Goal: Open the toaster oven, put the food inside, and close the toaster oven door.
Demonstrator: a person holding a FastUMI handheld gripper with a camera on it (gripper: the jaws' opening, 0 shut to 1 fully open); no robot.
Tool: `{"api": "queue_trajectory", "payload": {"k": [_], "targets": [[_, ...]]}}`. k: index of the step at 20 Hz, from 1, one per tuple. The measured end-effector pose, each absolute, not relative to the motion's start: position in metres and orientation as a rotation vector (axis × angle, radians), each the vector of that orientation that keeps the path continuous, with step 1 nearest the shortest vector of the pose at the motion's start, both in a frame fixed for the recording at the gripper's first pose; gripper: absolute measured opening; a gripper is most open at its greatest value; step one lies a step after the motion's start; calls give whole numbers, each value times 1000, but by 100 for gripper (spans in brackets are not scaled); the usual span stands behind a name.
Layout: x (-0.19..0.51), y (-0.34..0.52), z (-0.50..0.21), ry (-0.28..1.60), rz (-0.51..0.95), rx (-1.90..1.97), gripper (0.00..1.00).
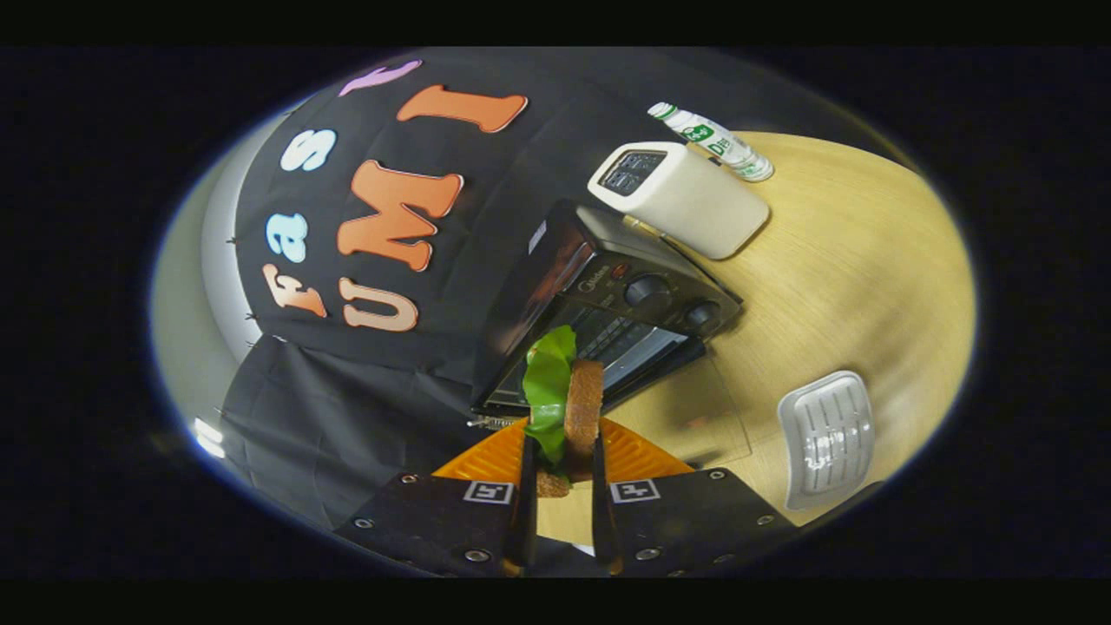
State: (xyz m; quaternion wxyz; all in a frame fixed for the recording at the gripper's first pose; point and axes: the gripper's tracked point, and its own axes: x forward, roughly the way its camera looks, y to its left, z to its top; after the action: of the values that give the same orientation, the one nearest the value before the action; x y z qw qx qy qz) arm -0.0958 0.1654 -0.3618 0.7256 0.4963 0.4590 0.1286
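Gripper view, whole scene tilted. The food [568,408] — a sandwich of brown bread with a green lettuce leaf standing beside it — sits upright between the two fingers of the gripper [560,473], its top rising well above the fingertips and its lower edge showing down in the gap between them. Both fingers press against it, one on the lettuce face and one on the bread face; the gripper is narrowed to just the thickness of the sandwich, so it is clamped on the food. The food is lifted clear of the counter [851,286], a pale wood surface. Just beyond the food stands the toaster oven [608,295], black, with two round knobs on its control panel; its glass door [686,417] is swung down open and lies near flat over the counter, just ahead of the fingers, and the wire rack inside shows through the opening. The sandwich overlaps the oven mouth in this view — whether it has crossed the threshold I cannot tell. Behind the oven, a white slot toaster [681,195] stands on the counter, and past it a white bottle [716,143] with a green label. To one side of the open door, well apart from it, lies a white ridged dish [826,438].
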Motion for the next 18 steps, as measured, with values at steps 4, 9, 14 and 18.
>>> {"api": "queue_trajectory", "payload": {"k": [4,9,14,18], "targets": [[-82,195,-376,1004,263,1106,26],[-52,230,-400,997,217,1163,26],[-25,256,-413,942,172,1219,26],[-4,269,-424,883,135,1251,26]]}}
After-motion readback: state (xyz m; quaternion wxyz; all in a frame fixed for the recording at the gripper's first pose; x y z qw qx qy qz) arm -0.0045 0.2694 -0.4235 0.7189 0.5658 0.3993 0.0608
